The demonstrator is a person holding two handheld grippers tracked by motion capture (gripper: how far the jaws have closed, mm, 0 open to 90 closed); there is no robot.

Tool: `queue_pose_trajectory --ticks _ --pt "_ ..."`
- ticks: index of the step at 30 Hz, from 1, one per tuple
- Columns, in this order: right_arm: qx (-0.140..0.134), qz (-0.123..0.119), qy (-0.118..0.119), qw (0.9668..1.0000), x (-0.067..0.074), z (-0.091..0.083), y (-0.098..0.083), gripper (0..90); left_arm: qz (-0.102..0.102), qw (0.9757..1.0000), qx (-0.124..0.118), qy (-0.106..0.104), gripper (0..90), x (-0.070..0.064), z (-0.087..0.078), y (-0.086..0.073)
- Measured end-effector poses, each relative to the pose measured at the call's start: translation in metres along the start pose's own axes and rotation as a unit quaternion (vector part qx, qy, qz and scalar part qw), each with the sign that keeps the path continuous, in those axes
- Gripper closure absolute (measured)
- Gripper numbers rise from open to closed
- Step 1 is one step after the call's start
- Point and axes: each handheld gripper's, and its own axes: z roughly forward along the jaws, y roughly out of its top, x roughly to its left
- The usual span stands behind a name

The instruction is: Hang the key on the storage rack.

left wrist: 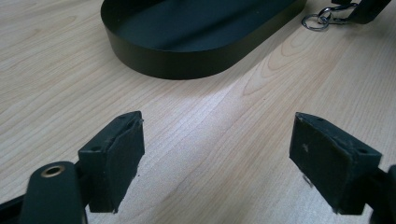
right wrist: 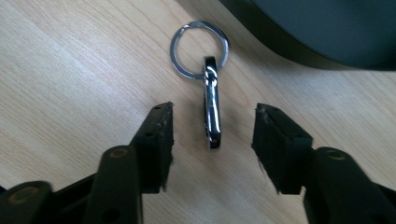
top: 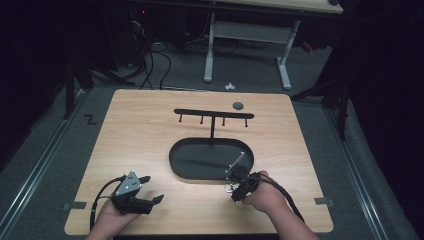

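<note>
A silver key ring with a metal clasp [right wrist: 211, 100] lies flat on the wooden table beside the black oval tray [right wrist: 327, 32]. My right gripper [right wrist: 212, 128] straddles the clasp, its jaws apart on both sides with clear gaps, so the pads do not touch it. In the high view this gripper [top: 235, 189] sits at the tray's [top: 210, 172] front right rim, and the key ring [top: 229, 188] glints just below it. My left gripper [left wrist: 215, 149] hovers open over bare wood at the front left [top: 145, 192]. The key ring [left wrist: 320, 19] appears far off in the left gripper view.
A black T-shaped rack with several small hooks [top: 214, 116] rises from the tray's far end. A dark round disc [top: 238, 105] lies near the table's far edge. The table's front edge [top: 200, 232] runs close below both hands.
</note>
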Motion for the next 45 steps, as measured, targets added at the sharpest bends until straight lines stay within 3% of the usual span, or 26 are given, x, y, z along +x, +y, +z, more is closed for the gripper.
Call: queue_pose_trajectory --ticks 5,8,14,15,24,28,37,45 --pt "0.003 0.004 0.005 1.0000 0.001 0.002 0.005 58.7 0.000 1.0000 -0.001 -0.001 18.5 0.000 0.000 0.000" --pt "0.022 -0.004 0.012 0.9997 0.001 0.004 0.009 64.5 0.000 1.0000 -0.002 -0.001 18.7 0.000 0.000 0.000" --pt "0.032 -0.001 0.014 0.9994 0.001 0.007 0.014 69.4 0.000 1.0000 0.000 -0.002 18.7 0.000 0.000 0.000" --pt "0.036 0.010 0.014 0.9992 0.002 0.007 0.014 69.5 0.000 1.0000 0.000 -0.002 18.8 0.000 0.000 0.001" --pt "0.045 0.011 0.011 0.9988 0.000 0.009 0.017 73.8 0.000 1.0000 0.002 -0.004 19.0 0.000 0.000 0.001" --pt "0.053 0.011 0.010 0.9985 0.000 0.009 0.019 81.0 0.000 1.0000 0.001 -0.003 19.0 -0.001 0.000 0.001" --pt "0.044 0.006 0.004 0.9990 0.005 0.009 0.017 84.5 0.000 1.0000 0.001 -0.003 19.1 -0.001 0.001 0.000" --pt "0.013 0.009 0.008 0.9998 0.003 0.005 0.011 84.6 0.000 1.0000 0.003 -0.003 19.1 -0.001 0.000 0.000"
